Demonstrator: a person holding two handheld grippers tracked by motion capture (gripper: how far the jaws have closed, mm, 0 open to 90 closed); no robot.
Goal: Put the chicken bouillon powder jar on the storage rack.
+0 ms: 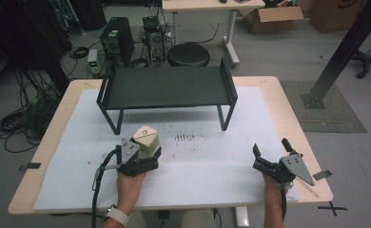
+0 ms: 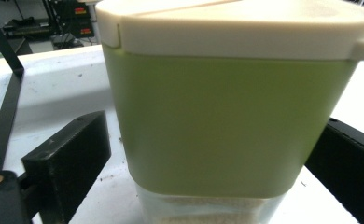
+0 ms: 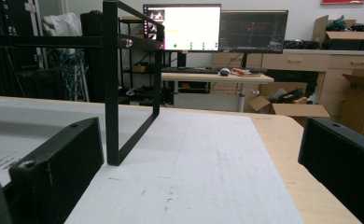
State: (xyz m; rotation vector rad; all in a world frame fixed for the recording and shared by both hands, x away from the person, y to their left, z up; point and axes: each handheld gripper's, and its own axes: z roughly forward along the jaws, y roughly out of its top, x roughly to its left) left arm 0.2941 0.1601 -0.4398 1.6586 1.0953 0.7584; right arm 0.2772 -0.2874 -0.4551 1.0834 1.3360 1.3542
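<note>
The green canister (image 1: 146, 139) stands near-left on the white sheet (image 1: 212, 161), between the left gripper (image 1: 148, 153)'s spread jaws, not yet pinched. Rigid, smooth, probably slippery plastic; best gripped mid-body, under the cream lid (image 2: 236, 25).

Lab or office workspace. Beyond the tabletop's (image 1: 274, 102) far edge, a desktop computer tower (image 1: 117, 40) and tangled cables (image 1: 17, 124) sit on grey floor. Two monitors (image 3: 217, 28), keyboard (image 3: 192, 70) on a desk, wooden drawer cabinets (image 3: 283, 61), open cardboard boxes (image 1: 271, 18), a black stool (image 1: 188, 54).
</note>
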